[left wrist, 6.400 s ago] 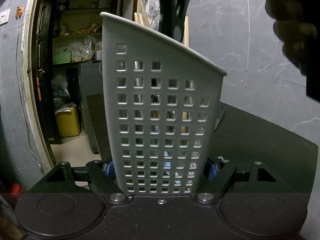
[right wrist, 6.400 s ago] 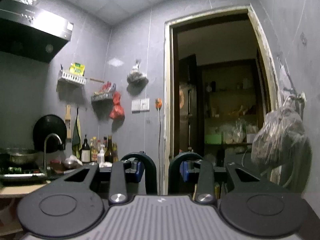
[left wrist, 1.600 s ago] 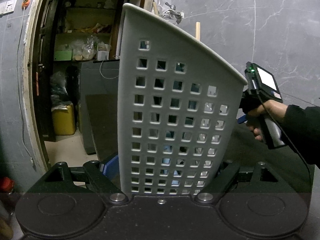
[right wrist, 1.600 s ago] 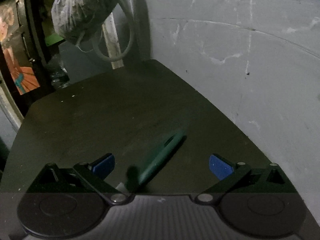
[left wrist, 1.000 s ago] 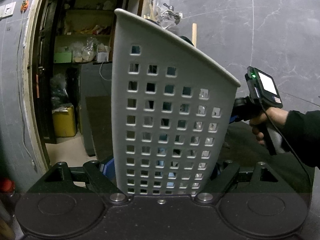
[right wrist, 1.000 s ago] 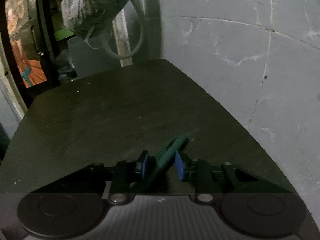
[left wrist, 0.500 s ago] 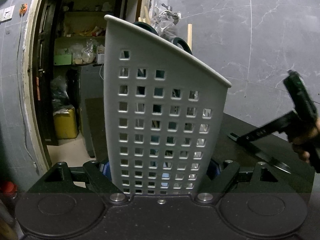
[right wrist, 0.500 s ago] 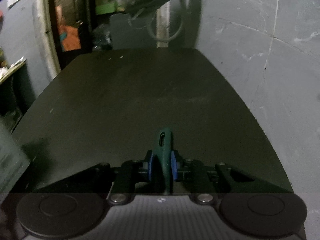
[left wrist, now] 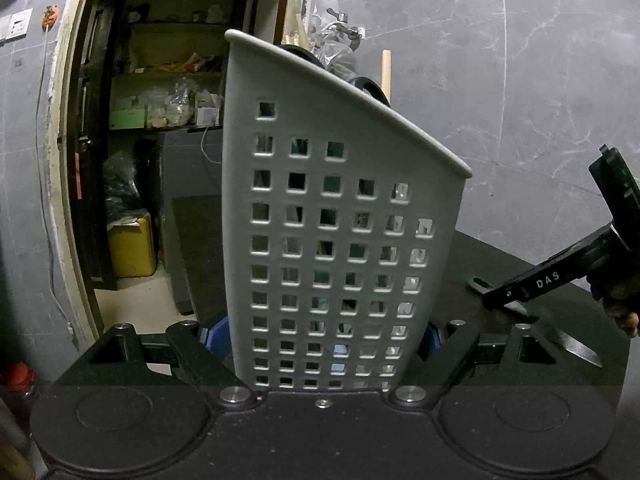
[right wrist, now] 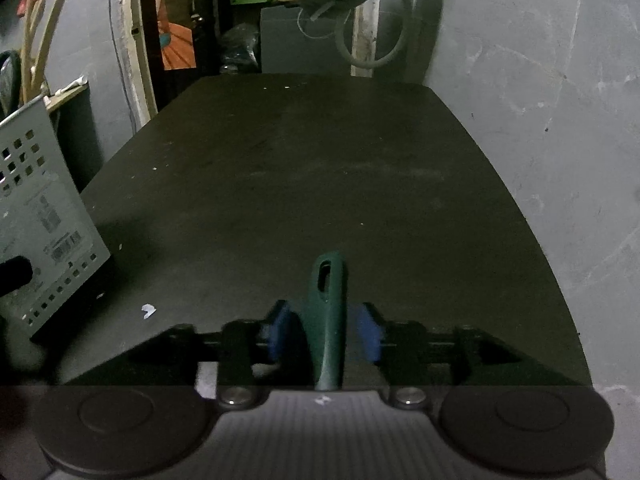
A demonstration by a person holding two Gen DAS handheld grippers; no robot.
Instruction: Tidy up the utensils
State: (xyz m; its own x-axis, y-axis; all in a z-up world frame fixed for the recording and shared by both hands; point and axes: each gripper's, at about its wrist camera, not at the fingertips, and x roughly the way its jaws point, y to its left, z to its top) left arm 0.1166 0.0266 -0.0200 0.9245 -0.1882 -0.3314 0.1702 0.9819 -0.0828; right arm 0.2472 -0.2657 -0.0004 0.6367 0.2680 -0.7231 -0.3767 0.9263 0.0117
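Gripping the grey perforated utensil holder (left wrist: 344,240), the left gripper (left wrist: 324,340) clamps its base.
Dark handles (left wrist: 298,53) poke out at 12 o'clock (contents unclear); right gripper (right wrist: 325,334) pinches a green-handled knife (right wrist: 326,320).

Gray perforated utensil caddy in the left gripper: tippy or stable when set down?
Probably tippy: the caddy is tall on a narrow base, with utensil handles poking above its slanted rim. Likely light and rigid, being thin perforated plastic. The left gripper grips it low, so it may sway.

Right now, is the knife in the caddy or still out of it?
Out. The right tongs grip the knife by its green handle over the table, apart from the caddy.
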